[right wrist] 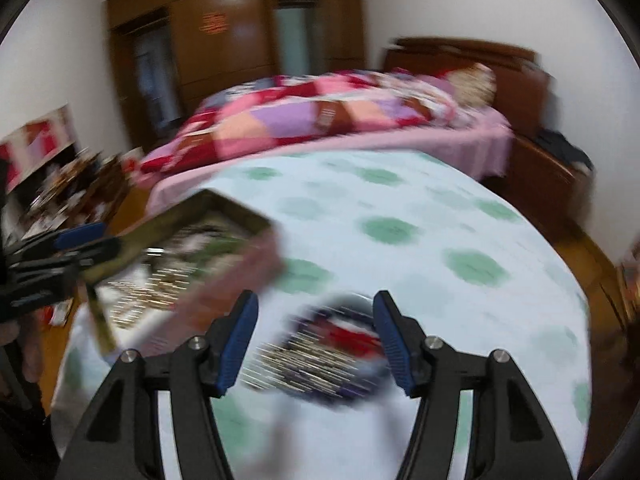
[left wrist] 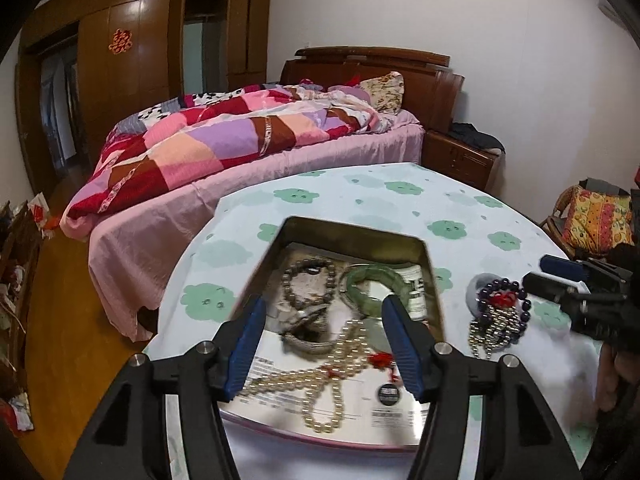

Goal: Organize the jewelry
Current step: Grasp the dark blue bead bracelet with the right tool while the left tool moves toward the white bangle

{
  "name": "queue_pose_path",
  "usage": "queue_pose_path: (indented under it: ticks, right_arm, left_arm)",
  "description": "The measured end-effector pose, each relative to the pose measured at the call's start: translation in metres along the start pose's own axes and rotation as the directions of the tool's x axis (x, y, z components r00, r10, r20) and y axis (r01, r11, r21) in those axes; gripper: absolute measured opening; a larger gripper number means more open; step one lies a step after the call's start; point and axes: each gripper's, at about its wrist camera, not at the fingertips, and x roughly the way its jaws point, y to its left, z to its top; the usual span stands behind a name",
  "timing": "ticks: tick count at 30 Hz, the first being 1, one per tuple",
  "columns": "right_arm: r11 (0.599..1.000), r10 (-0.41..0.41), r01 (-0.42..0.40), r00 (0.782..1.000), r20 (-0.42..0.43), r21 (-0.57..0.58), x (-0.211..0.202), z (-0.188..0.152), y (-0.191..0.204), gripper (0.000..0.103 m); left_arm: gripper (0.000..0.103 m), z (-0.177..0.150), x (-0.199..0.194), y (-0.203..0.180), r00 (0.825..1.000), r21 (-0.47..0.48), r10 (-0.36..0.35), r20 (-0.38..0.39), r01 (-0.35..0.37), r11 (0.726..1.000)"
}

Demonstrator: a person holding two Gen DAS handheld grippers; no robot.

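Both views show an evenly lit indoor room, moderately bright, with soft light and no hard shadows. A white glare spot sits on the glossy wardrobe [left wrist: 132,52], and it appears also in the right wrist view on the wardrobe [right wrist: 232,20]. The fisheye lens bends straight lines strongly, and black corners frame each picture. The left wrist view is mostly sharp; only the pearl necklace [left wrist: 320,384] and the near rim of the tin box [left wrist: 434,280] are a little smeared. The right wrist view is heavily blurred by motion: the jewelry pile [right wrist: 320,356] becomes streaks, the tin box [right wrist: 224,208] and the bed [right wrist: 340,116] are soft. The metal inside the tin reflects some light.
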Motion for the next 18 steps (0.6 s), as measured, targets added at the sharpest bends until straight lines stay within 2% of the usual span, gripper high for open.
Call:
queue_pose_path:
  ticks: [2, 5, 9, 14, 18]
  right_arm:
    - [0.998, -0.043, 0.043, 0.999, -0.015, 0.055, -0.003, -0.008, -0.025, 0.051]
    - [0.990, -0.062, 0.068, 0.997, -0.052, 0.121, 0.000, -0.016, -0.049, 0.044]
    - [0.988, -0.030, 0.039, 0.998, -0.063, 0.146, 0.005, -0.016, -0.050, 0.043]
    - [0.995, 0.009, 0.000, 0.996, -0.090, 0.097, 0.017, -0.014, -0.036, 0.043]
    - [0.996, 0.011, 0.000, 0.992, -0.128, 0.084, 0.024, -0.017, -0.038, 0.043]
  left_arm:
    - [0.061, -0.001, -0.002, -0.010, 1.000, 0.018, -0.001, 0.005, 0.001, 1.000]
    - [0.061, -0.003, -0.003, -0.023, 1.000, 0.035, -0.016, 0.002, 0.016, 0.999]
    - [0.061, -0.007, 0.001, -0.042, 0.998, 0.071, -0.050, -0.026, 0.052, 0.996]
    - [0.061, -0.007, 0.009, -0.062, 0.996, 0.111, -0.062, -0.056, 0.068, 0.991]
    - [0.061, -0.006, 0.017, -0.075, 0.994, 0.130, -0.080, -0.077, 0.090, 0.987]
